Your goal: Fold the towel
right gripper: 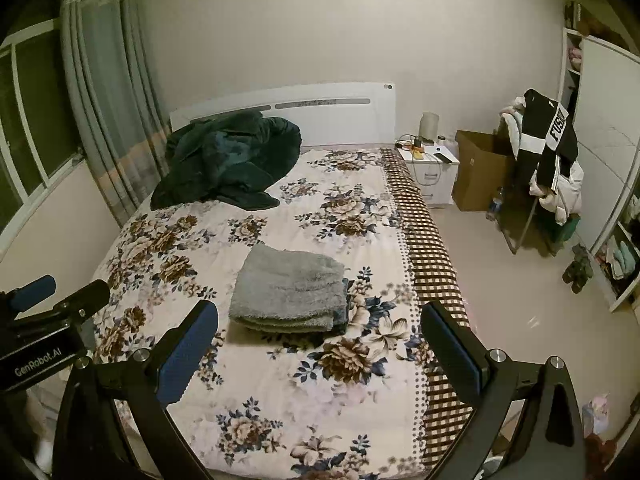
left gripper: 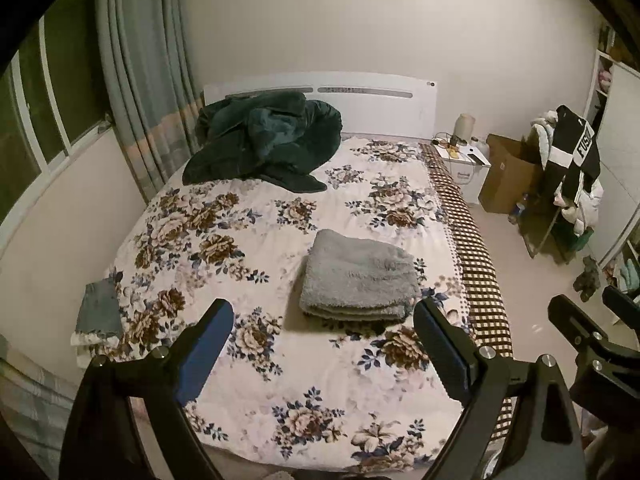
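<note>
A grey towel [left gripper: 360, 276] [right gripper: 290, 290] lies folded in a neat stack of layers on the flowered bedspread [left gripper: 248, 360] [right gripper: 280, 380], right of the bed's middle. My left gripper [left gripper: 324, 312] hangs open high above the bed, well back from the towel, nothing between its fingers. My right gripper [right gripper: 320, 316] is open too, held high and apart from the towel, empty. In the left wrist view the right gripper [left gripper: 592, 312] shows at the far right edge; in the right wrist view the left gripper [right gripper: 60, 294] shows at the left edge.
A dark green blanket [left gripper: 260, 140] is heaped near the white headboard [left gripper: 360, 96]. A small denim piece [left gripper: 98, 308] lies at the bed's left edge. Right of the bed stand a nightstand [left gripper: 464, 164], a cardboard box [left gripper: 508, 176] and a rack of clothes [left gripper: 568, 168]. Curtain [left gripper: 136, 80] at left.
</note>
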The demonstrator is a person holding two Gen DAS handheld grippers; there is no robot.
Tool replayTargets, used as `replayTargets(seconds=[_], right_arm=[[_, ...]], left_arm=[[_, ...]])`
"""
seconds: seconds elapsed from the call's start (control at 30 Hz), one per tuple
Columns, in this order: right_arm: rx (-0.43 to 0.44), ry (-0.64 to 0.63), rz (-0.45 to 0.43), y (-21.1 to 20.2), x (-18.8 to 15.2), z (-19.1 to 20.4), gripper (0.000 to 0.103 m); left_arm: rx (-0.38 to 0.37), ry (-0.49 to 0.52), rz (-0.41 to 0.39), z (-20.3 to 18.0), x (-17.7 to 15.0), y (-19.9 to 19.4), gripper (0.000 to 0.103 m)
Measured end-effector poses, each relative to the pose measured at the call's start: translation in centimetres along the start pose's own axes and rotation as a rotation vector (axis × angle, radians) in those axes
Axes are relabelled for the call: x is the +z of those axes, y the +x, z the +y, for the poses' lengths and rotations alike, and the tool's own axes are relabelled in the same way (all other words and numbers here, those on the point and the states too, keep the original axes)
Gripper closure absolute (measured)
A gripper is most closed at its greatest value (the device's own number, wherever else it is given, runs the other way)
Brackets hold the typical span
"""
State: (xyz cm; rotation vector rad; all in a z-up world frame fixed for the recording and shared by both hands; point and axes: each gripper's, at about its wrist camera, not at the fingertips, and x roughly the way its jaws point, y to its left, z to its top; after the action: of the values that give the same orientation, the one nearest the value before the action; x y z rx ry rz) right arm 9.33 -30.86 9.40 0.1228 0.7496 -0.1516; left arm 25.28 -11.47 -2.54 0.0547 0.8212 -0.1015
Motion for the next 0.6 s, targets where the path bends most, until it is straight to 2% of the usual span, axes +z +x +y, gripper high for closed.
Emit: replayTargets(seconds=[0.3,0.37,0.6], right_arm=[[0.006,-0.030,0.037,-0.1,-0.2,1.2,0.000],[-0.001,-0.033,0.038,0.2,0.1,1.1,0.000],[-0.027,-0.043,0.037,0.1,0.7,1.5,0.000]], left_arm=[[0.018,-0.007,0.036,0.2,-0.3,-0.1,0.011],[0.028,-0.005,0.037,0.2,-0.2,-0.2,0.003],[0.028,-0.009,0.030,0.7,0.0,-0.8,0.003]])
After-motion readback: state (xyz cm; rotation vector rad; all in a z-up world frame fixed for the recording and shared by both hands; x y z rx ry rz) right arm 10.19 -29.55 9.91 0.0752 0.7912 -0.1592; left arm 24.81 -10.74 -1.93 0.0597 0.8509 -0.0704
